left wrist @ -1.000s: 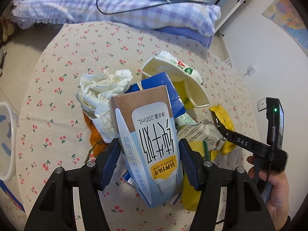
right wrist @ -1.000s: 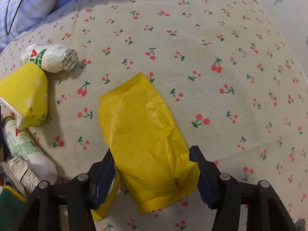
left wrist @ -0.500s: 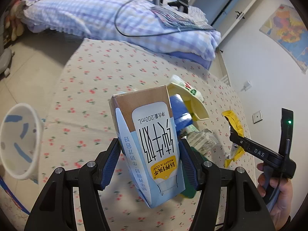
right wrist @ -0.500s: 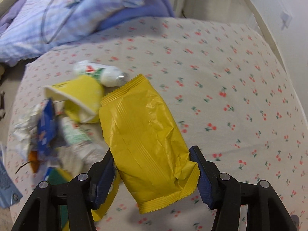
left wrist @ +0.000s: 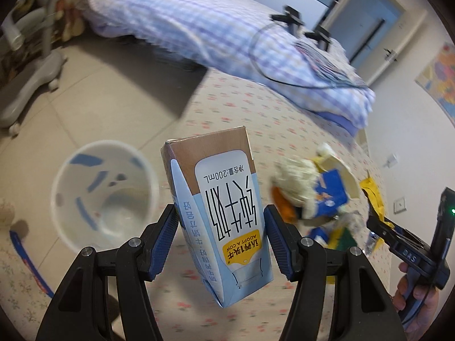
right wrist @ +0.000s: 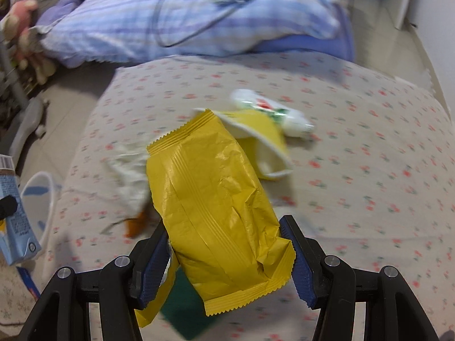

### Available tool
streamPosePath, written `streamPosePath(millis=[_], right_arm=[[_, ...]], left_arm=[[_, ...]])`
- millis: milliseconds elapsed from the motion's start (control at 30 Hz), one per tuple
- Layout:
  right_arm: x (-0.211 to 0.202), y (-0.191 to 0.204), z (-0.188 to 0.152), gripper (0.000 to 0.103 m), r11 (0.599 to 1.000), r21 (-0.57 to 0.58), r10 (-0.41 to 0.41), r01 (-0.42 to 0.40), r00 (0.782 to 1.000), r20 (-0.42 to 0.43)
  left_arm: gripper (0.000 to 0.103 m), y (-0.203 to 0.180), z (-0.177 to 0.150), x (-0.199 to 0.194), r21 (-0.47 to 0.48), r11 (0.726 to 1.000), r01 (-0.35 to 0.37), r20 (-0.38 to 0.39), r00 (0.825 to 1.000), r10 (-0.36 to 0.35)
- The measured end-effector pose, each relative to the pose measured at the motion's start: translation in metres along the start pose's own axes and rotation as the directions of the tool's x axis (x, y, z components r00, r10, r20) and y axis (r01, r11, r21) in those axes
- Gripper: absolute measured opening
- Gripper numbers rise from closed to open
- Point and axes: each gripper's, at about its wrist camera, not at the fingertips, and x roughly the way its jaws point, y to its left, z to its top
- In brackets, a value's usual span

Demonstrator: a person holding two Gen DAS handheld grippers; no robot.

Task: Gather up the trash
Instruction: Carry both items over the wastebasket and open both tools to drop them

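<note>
My left gripper [left wrist: 220, 224] is shut on a blue and brown milk carton [left wrist: 219, 207] and holds it in the air, just right of a white bin [left wrist: 105, 196] on the floor. My right gripper [right wrist: 227, 244] is shut on a crinkled yellow snack wrapper [right wrist: 216, 201] above the cherry-print table [right wrist: 369, 170]. The same carton [right wrist: 17, 216] shows at the left edge of the right wrist view. A trash pile remains on the table: crumpled tissue [left wrist: 295, 179], a yellow paper cup [right wrist: 264, 139], a small white bottle [right wrist: 273, 110] and blue packaging [left wrist: 330, 193].
A bed with a checked purple quilt [left wrist: 227, 34] and a black cable lies behind the table. A grey chair base [left wrist: 31, 85] stands on the tiled floor at left. A person's hand [left wrist: 415, 292] holds the right gripper's handle at the lower right.
Both grippers lifted their loads off the table and swung left. The bin came fully into the left wrist view beside the carton. The trash pile slid right in both views.
</note>
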Motion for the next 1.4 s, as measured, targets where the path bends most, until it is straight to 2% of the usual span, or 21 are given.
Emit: streamPosePath(millis=[200,367,633,667,733,833,933,1233,1400], right_arm=[[0.01,0.057,0.002,0.065,0.996,-0.061,0.071,-0.07,0.998,0.003],[0.02,0.1,0.002,0.065,0.987,-0.128,0.097,-0.095,0.995,0.006],[0.047,0.154,-0.001,0.065,0.972,-0.192,0.134,-0.136,0.991,-0.022],[0.052,0.161,-0.001,0.065,0.97,-0.2,0.138,-0.141,0.99,-0.028],[0.059,0.172,-0.002,0.065,0.967,-0.209,0.143,-0.148,0.989,-0.036],[0.066,0.184,-0.005,0.065,0.963,-0.217,0.154,-0.161,0.987,-0.051],[0.075,0.2,-0.007,0.065,0.957,-0.234,0.163,-0.174,0.985,-0.064],[0.101,0.24,-0.015,0.065,0.938,-0.271,0.191,-0.214,0.975,-0.109],[0.114,0.259,-0.018,0.065,0.931,-0.282,0.206,-0.234,0.971,-0.125]], left_arm=[[0.064,0.063,0.002,-0.006,-0.076,0.995,-0.064,0.003,0.998,0.064],[0.064,0.112,0.004,-0.004,-0.149,0.984,-0.098,-0.007,0.995,0.098],[0.067,0.146,0.004,0.004,-0.192,0.971,-0.144,-0.025,0.99,0.141],[0.078,0.148,0.004,0.004,-0.19,0.969,-0.155,-0.032,0.988,0.152],[0.091,0.149,0.003,0.0,-0.172,0.967,-0.186,-0.014,0.982,0.187],[0.092,0.149,0.001,-0.009,-0.114,0.962,-0.249,0.011,0.968,0.252],[0.092,0.154,-0.004,-0.013,-0.083,0.951,-0.299,0.003,0.954,0.301],[0.092,0.184,-0.023,-0.02,-0.038,0.917,-0.396,-0.022,0.918,0.396],[0.093,0.196,-0.028,-0.024,-0.032,0.906,-0.423,-0.025,0.906,0.422]])
